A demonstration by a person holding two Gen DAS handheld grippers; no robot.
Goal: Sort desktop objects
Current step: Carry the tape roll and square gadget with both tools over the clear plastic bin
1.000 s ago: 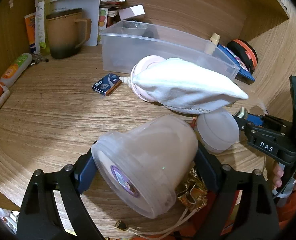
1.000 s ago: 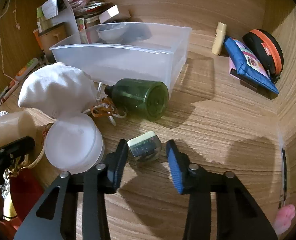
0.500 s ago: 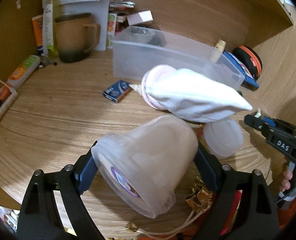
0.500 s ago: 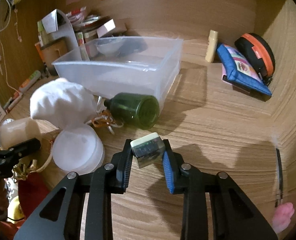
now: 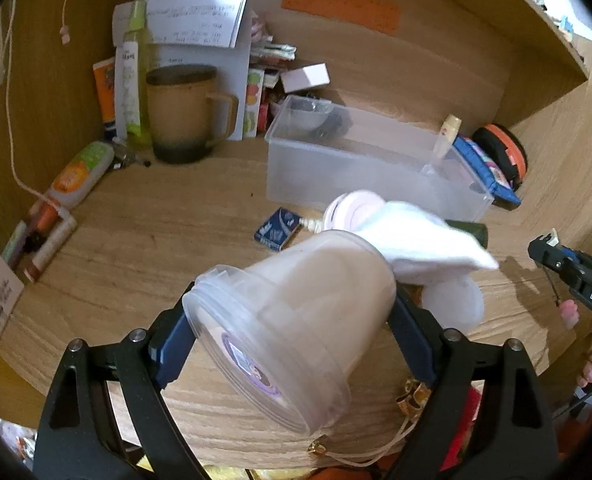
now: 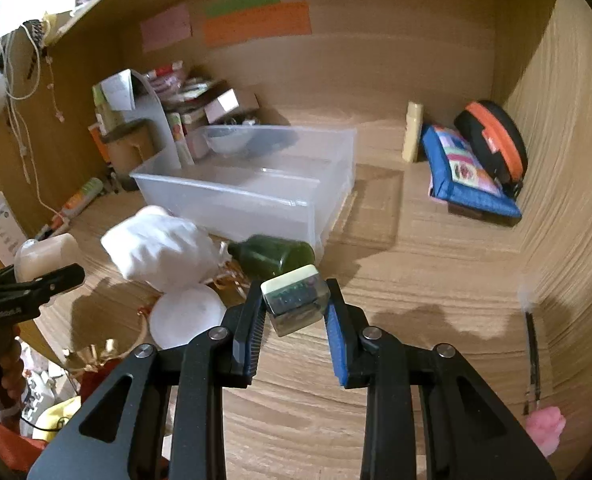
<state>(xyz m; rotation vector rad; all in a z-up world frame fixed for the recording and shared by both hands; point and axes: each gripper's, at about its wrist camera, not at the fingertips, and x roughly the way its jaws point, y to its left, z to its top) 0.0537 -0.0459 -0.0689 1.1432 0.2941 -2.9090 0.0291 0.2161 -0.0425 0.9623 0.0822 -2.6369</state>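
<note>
Gripping a frosted plastic tub sideways in the left gripper, jaws spread wide and clamped on tub wall, lid end toward camera, lifted clear of the wooden worktop. Clamped in the right gripper: a small clear box with pale lid, tilted, jaws narrow and pressing on both sides, held above the worktop.

Lying just beyond the tub: a white cloth pouch draped over a pink round container, with a frosted round lid beside and nearer. Resting on its side against the pouch: a dark green bottle, neck toward the pouch. Lying flat left of the pink container: a small blue box.

Standing behind these, open-topped: a clear plastic bin, holding a clear bowl at its far end. Standing left of the bin: a tan mug, with papers, tubes and small boxes stacked behind. Lying along left edge: an orange and green tube.

Placed to the right of the bin: an upright cream stick, a blue zip pouch and a black and orange round case, case leaning on the pouch against side wall. Lying at right edge: a thin dark brush.
</note>
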